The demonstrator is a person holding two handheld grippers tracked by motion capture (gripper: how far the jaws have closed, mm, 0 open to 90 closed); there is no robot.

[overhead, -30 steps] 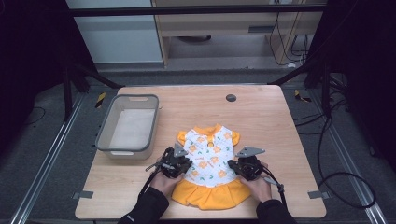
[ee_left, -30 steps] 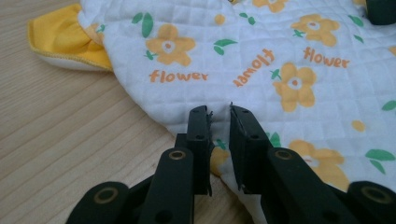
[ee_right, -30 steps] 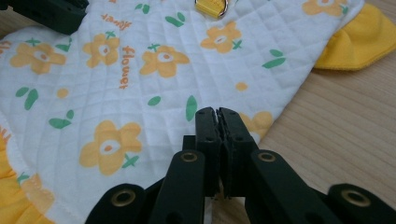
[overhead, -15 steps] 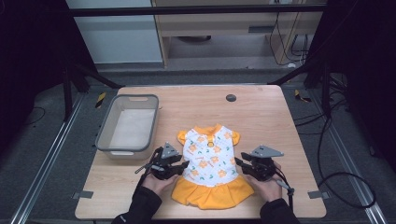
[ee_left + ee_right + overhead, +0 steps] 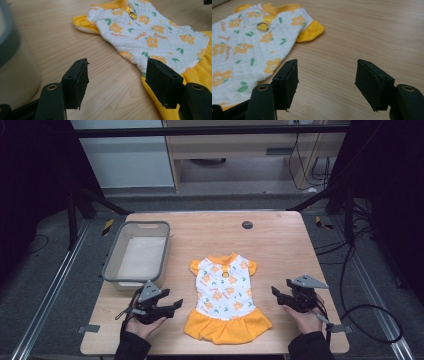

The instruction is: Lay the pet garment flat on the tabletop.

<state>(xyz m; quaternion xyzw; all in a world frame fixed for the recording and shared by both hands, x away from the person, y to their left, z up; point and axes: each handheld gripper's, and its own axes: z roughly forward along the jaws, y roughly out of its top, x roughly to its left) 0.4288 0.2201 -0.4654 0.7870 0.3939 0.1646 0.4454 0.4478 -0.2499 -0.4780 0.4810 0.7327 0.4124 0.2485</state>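
A small dress [image 5: 225, 292] lies flat on the wooden table [image 5: 280, 245], with a white quilted top printed with orange flowers and a yellow skirt toward me. My left gripper [image 5: 174, 305] hovers left of the skirt and points at it. In the left gripper view that gripper [image 5: 117, 72] has just been opening, with only bare wood between its jaws and the dress [image 5: 150, 32] beyond. My right gripper [image 5: 275, 292] stands off to the right of the dress. In the right gripper view it [image 5: 327, 72] has also just been opening and holds nothing, with the dress [image 5: 249, 42] to its left.
A grey plastic bin [image 5: 135, 252] stands at the table's left, just behind my left hand, and its wall [image 5: 10, 62] is close in the left gripper view. A small black disc [image 5: 247, 225] sits near the far edge. Cables lie on the floor to the right.
Both grippers have drawn away from the sides of the dress, the left one leftward and the right one rightward. Their jaws have gone from shut to wide apart. The dress stays flat.
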